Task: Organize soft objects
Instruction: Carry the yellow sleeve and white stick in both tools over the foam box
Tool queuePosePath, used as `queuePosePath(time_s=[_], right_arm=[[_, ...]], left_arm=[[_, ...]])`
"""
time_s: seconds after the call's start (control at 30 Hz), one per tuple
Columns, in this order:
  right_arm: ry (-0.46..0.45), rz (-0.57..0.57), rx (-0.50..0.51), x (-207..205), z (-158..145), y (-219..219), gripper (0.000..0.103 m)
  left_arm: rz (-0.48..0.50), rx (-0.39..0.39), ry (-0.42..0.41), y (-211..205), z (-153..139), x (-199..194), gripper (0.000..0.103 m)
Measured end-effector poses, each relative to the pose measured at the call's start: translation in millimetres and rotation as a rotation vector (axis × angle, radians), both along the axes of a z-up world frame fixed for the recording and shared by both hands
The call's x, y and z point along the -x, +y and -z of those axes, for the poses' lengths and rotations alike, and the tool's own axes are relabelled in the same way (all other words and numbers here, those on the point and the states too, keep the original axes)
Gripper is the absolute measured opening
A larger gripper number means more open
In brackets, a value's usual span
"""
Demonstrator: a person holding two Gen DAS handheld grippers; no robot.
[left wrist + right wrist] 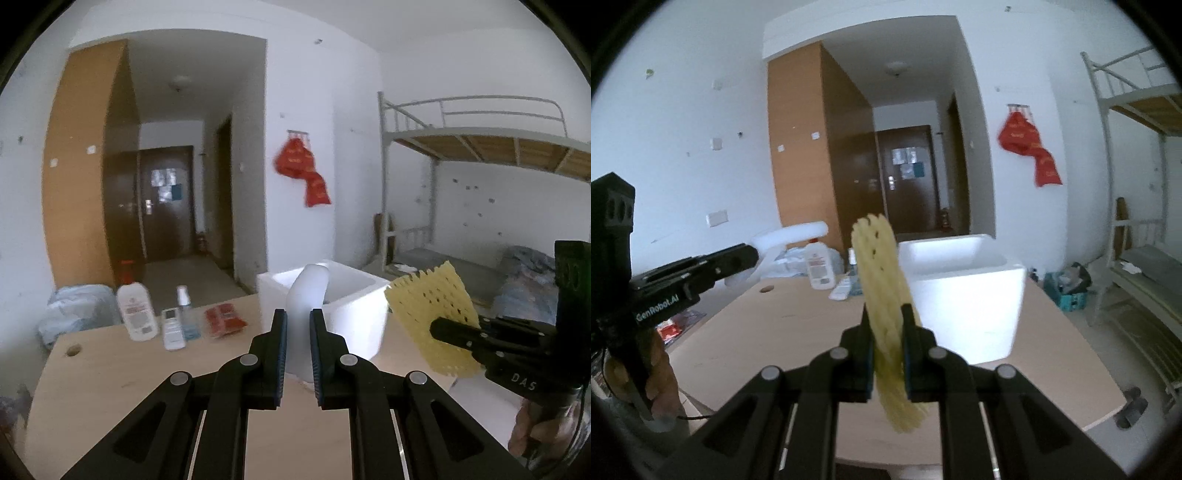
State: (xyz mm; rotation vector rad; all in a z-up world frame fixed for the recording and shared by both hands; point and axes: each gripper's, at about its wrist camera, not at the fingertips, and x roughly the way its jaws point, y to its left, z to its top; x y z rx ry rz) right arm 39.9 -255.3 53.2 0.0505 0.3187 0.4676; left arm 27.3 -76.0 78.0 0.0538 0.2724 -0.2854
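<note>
- Black left hand-held gripper (297,325) is clenched on a bent white foam strip (308,295), lifted above the bench (110,369).
- Right hand-held gripper (885,325) is clenched on a yellow foam net sleeve (877,258), also in the air.
- White foam box (964,291) stands open just behind both pieces.
- Step seems to be carrying; next, each piece must come over the box opening before the jaws release.
</note>
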Motion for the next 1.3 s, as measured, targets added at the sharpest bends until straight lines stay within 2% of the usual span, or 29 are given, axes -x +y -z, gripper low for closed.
queuePosePath(time_s=[0.3, 0.6, 0.93, 1.3], right_arm=[[0.007, 0.044, -0.029, -17, -2, -18, 0.015], [0.018, 0.044, -0.032, -53, -15, -21, 0.015], [0.005, 0.047, -0.026, -97, -32, -19, 0.015], [0.051, 0.054, -0.031, -139, -22, -25, 0.015]], left_arm=[[0.043, 0.003, 0.024, -25, -6, -32, 0.013], [0.071, 0.037, 0.078, -37, -20, -83, 0.013], [0.077, 0.047, 0.098, -45, -31, -136, 0.013], [0.094, 0.056, 0.137, -51, -29, -181, 0.013]])
